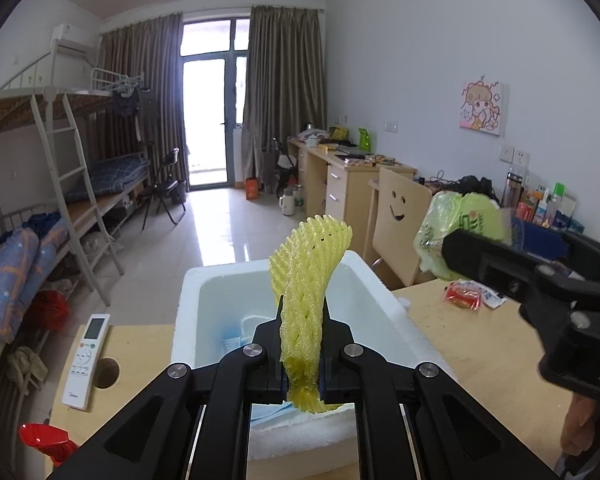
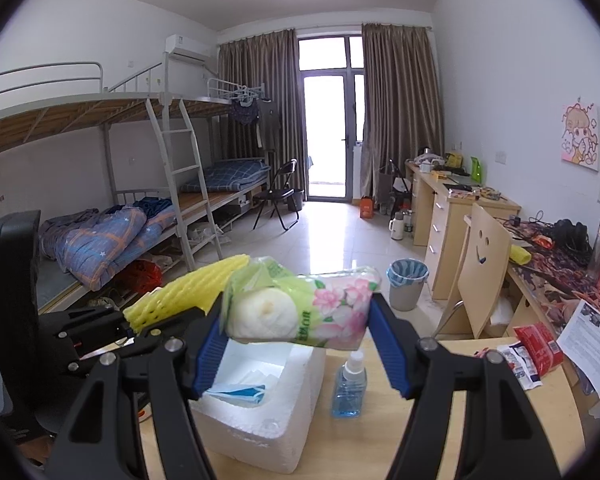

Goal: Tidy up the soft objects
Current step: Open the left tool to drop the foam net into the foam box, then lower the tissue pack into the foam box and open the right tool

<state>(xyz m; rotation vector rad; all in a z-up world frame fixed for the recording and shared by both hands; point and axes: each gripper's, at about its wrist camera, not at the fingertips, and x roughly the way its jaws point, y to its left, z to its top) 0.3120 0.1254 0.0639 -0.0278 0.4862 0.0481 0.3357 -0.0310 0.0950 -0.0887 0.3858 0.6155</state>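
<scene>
My left gripper (image 1: 302, 320) is shut on a yellow foam net sleeve (image 1: 312, 256), which stands up between its jaws above the open white foam box (image 1: 188, 300) on the wooden table. In the right wrist view the same net (image 2: 188, 292) sticks out of the left gripper (image 2: 134, 330) at the left. My right gripper (image 2: 296, 320) is shut on a plastic-wrapped tissue pack with pink flowers (image 2: 320, 312), held above the box (image 2: 284, 400). A blue face mask (image 2: 236, 392) lies inside the box.
A blue spray bottle (image 2: 350, 380) stands right of the box. Red snack packets (image 2: 540, 344) lie at the table's far right. A white remote (image 1: 86, 360) lies left of the box beside a round hole (image 1: 106, 372). A smiley-backed chair (image 1: 400, 216) stands behind.
</scene>
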